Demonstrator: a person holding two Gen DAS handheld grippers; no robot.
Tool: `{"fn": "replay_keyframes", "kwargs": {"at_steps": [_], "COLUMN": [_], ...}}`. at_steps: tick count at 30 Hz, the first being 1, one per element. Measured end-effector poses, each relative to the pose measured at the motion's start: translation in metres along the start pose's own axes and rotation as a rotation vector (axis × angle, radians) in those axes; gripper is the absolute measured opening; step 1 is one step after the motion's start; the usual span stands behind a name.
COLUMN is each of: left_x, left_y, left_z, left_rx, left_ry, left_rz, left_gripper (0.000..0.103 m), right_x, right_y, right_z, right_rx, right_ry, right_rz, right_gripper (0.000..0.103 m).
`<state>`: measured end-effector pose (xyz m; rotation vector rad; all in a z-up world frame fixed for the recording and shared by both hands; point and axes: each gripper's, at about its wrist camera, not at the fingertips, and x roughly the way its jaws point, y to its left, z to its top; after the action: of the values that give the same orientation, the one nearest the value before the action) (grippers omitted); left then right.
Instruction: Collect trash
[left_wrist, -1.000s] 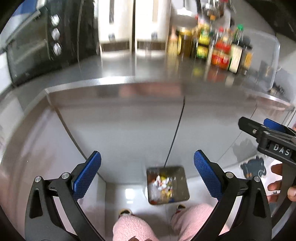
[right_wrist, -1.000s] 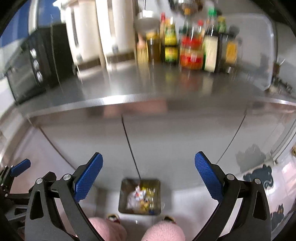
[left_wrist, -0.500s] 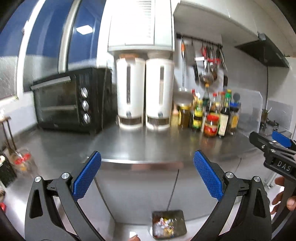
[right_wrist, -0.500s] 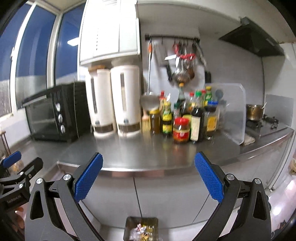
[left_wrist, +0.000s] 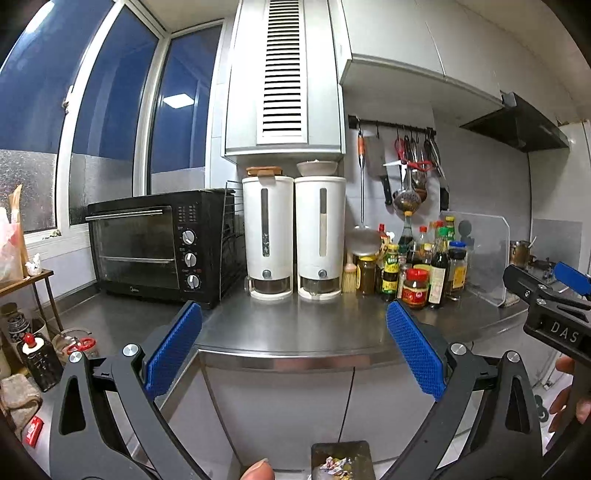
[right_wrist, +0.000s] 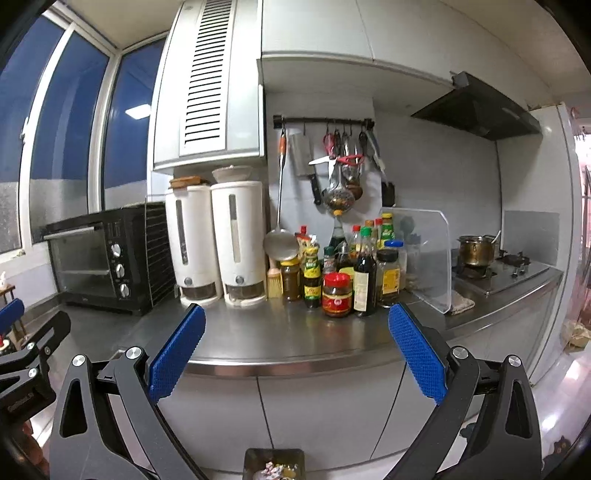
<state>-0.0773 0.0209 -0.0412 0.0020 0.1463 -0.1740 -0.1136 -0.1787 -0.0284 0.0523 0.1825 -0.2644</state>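
Steel covers the long kitchen counter (left_wrist: 295, 332), its top bare at the near edge, with grey cabinet doors (right_wrist: 325, 413) below. At the back left stands a black oven (left_wrist: 155, 247), and just beside it two tall white dispensers (left_wrist: 295, 236) side by side. To their right a cluster of sauce bottles (right_wrist: 347, 273) crowds together, a red-lidded jar (right_wrist: 337, 294) at the front. Utensils hang from a rail (right_wrist: 325, 120) on the wall above. The left gripper (left_wrist: 293, 350) is held level with the counter edge, its blue pads wide apart with nothing between them; the right gripper (right_wrist: 295, 350) likewise stands spread and empty. On the floor against the cabinets sits a small bin (left_wrist: 341, 459), crumpled wrappers (left_wrist: 338, 463) lying inside it. A fingertip (left_wrist: 256, 469) shows at the bottom edge of the left view.
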Motion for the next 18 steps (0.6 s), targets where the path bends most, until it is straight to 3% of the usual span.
{"fn": "replay_keyframes", "kwargs": {"at_steps": [8,18], "left_x": [-0.018,-0.026], "left_y": [0.007,0.014], "left_z": [0.002,0.010], "left_rx": [-0.009,-0.024], "left_ry": [-0.022,-0.050], "left_rz": [0.017,0.033], "left_gripper": [0.095,0.095], "right_x": [-0.020,-0.019], "right_y": [0.000,0.007], "right_z": [0.000,0.002], "right_rx": [-0.005,-0.028], "right_ry": [-0.045,-0.033], "right_rz": [-0.040,-0.037], "right_gripper": [0.100,0.100]}}
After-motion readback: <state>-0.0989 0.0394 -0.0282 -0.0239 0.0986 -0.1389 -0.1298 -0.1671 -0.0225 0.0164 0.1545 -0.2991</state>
